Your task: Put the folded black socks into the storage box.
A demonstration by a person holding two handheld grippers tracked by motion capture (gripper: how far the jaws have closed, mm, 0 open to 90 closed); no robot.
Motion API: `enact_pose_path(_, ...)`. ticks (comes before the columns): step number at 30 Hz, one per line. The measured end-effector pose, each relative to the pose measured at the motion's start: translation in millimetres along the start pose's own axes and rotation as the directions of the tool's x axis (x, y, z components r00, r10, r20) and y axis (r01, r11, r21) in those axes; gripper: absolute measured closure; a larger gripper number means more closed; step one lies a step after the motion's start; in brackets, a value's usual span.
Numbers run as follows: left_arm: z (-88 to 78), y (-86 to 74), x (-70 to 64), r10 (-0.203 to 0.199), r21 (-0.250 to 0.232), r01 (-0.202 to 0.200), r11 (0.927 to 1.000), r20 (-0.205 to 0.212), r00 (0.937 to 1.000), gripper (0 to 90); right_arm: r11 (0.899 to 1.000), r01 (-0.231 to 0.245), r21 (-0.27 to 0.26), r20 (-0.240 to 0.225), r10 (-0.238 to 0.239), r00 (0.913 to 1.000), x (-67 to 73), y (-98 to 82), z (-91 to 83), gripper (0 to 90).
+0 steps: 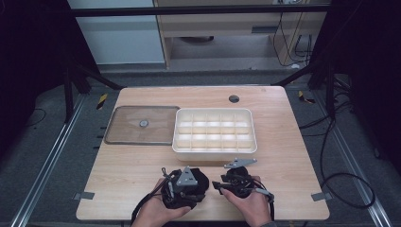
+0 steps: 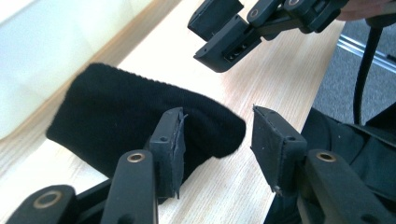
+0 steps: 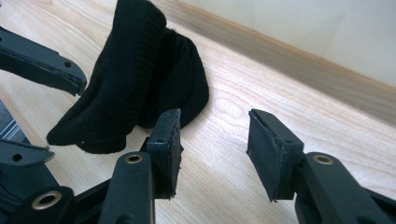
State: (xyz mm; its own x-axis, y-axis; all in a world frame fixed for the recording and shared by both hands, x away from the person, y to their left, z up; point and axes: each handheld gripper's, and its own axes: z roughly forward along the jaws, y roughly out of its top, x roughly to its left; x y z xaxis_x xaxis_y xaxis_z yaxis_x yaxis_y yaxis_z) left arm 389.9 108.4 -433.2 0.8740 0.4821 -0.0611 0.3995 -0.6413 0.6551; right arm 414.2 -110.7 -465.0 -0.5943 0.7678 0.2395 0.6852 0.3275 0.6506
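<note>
Left gripper [image 2: 217, 140], rubber-padded, gapes beside soft ribbed black sock [image 2: 121, 121].

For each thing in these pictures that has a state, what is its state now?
Black sock: folded into a bundle, lying on the table, not gripped.
Left gripper: jaws open, nothing between the pads.
Right gripper: jaws open, nothing between the pads.
White box: open, no lid on it; compartments look empty.
Clear lid: off the box, lying flat to its left.
</note>
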Motion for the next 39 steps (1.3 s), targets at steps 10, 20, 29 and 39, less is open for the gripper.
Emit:
enact_pose_path(10, -7.3, 1.8, 3.3, -0.019, -0.032, 0.019, 0.9993, -0.001, 0.9998, 52.6, 0.999, 0.017, -0.041, -0.001, -0.017, 0.9999, 6.6, 13.2, -11.6, 53.0)
enact_pose_path(20, -0.7, 2.6, 8.4, -0.033, -0.025, 0.034, 0.9991, 0.007, 0.9994, 56.6, 0.998, 0.016, -0.057, 0.002, -0.016, 0.9999, 7.6, 17.0, -16.8, 52.7)
enact_pose_path(29, 21.9, 4.0, 14.2, -0.036, 0.021, 0.037, 0.9991, -0.051, 0.9980, 75.6, 0.997, 0.009, -0.071, 0.009, -0.008, 0.9999, 4.9, 19.2, -21.8, 53.0)
enact_pose_path(39, 43.1, 0.2, 31.3, -0.097, 0.046, 0.098, 0.9942, -0.016, 0.9952, 85.2, 0.997, -0.001, -0.076, 0.015, 0.002, 0.9999, 0.3, 18.2, -23.3, 53.5)
